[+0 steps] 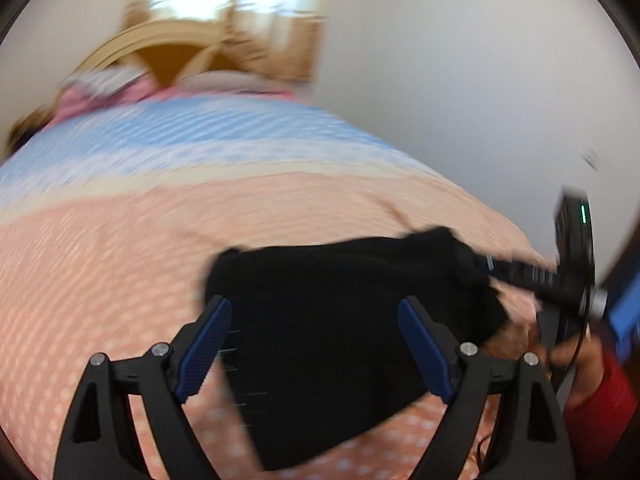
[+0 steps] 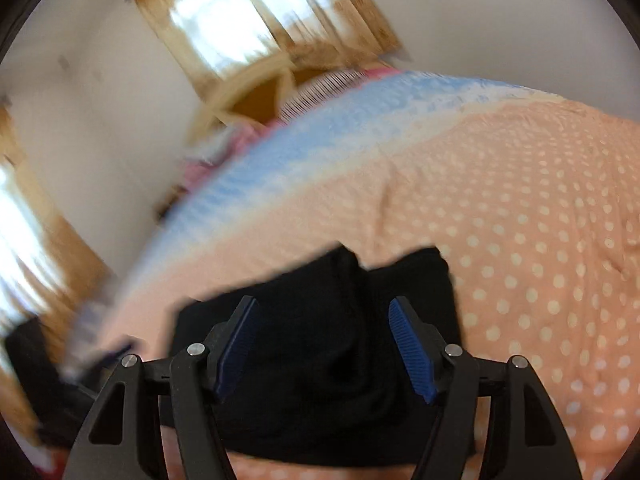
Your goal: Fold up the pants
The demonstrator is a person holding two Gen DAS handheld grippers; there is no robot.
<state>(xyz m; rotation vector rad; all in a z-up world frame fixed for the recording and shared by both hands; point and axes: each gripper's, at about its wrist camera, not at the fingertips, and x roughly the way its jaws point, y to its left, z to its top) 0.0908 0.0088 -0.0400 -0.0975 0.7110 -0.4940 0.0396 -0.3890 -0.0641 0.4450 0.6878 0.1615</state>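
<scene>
Pants, black and bunched into a compact folded bundle, lie on the bed, on the peach part of its cover with pale dots. In the left wrist view the bundle sits straight ahead of the left gripper, filling the gap between its jaws and reaching past them on the far side and to the right. Those jaws stand wide apart with nothing between the blue pads; the cloth lies below and beyond them, not pinched. To the right of the left jaws, the right gripper shows as a blurred black body with a small green light, its tip touching or just beside the right-hand edge of the bundle; the blur hides which. A hand with a red sleeve holds it.

In the right wrist view the pants again lie directly ahead of and under the right gripper, with two rounded humps at the far edge and a dip between them. The jaws here are also spread wide, the blue pads clear of each other and closed on nothing. The cloth passes under both fingers.

Beyond the jaws in both views the cover turns to a cream band and then a blue band. Past that are pink bedding, a wooden headboard and a curtained window in a pale wall. Both pictures are smeared by motion.
</scene>
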